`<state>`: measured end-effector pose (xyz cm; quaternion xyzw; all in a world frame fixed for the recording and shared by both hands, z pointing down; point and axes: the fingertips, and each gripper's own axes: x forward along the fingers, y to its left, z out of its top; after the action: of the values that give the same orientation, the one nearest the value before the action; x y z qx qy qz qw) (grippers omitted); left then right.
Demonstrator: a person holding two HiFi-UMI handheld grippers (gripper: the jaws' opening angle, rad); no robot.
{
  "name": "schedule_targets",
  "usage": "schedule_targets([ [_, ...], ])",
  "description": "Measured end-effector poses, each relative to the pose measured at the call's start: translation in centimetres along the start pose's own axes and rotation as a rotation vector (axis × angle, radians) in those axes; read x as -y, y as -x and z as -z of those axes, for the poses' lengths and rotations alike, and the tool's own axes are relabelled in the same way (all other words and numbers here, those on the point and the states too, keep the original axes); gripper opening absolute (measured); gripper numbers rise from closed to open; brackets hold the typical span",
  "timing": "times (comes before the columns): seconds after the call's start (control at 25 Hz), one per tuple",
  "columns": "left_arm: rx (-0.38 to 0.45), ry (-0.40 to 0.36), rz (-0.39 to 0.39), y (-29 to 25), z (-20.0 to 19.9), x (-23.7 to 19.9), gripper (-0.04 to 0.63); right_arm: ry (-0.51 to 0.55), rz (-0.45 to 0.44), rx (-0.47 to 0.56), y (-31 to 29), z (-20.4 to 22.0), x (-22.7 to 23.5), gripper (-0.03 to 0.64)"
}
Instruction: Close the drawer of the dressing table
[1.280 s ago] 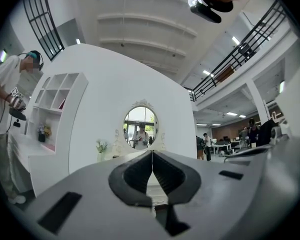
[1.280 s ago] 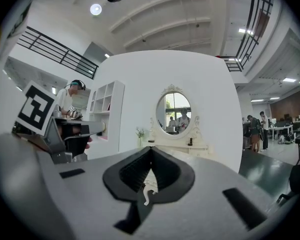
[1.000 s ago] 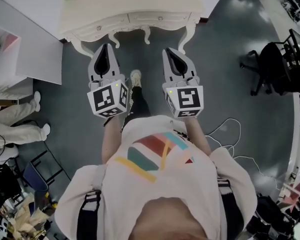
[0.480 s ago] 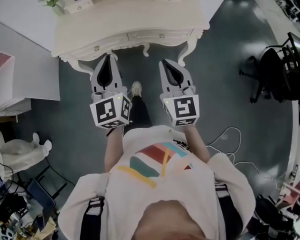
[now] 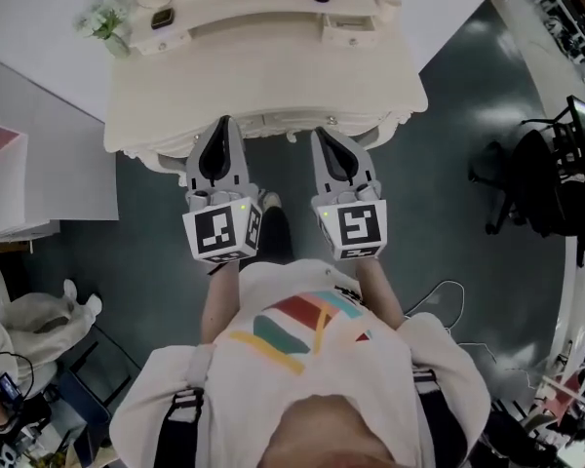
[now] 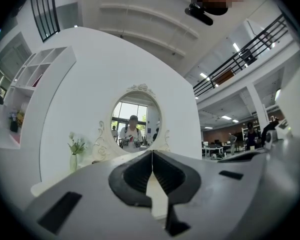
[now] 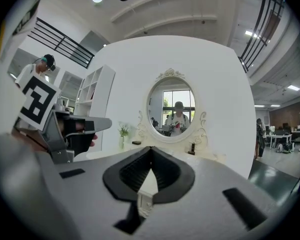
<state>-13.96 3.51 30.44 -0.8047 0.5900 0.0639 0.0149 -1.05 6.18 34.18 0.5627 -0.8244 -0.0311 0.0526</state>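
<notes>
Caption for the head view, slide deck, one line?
Person at a cream dressing table, left gripper and right gripper both shut, side by side, tips by its front edge.

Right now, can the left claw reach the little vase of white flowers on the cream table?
Probably yes. The left claw is at the front edge of the cream dressing table, and the tabletop between it and the little vase of white flowers looks bare.

Office hall: swivel chair (image 5: 531, 164), distant desks (image 6: 216, 152)
</notes>
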Motion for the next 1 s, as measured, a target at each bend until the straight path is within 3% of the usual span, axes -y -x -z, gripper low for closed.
schedule_targets([
  [0.6, 0.049, -0.034, 0.042, -16.7, -5.0, -7.3, 0.006, 0.019, 0.035, 0.038, -17.0, -7.0, 3.8, 0.0],
  [1.0, 0.027, -0.004, 0.04, -20.9, -5.6, -9.3, 0.006, -0.005, 0.017, 0.04, -21.9, -8.3, 4.3, 0.0],
])
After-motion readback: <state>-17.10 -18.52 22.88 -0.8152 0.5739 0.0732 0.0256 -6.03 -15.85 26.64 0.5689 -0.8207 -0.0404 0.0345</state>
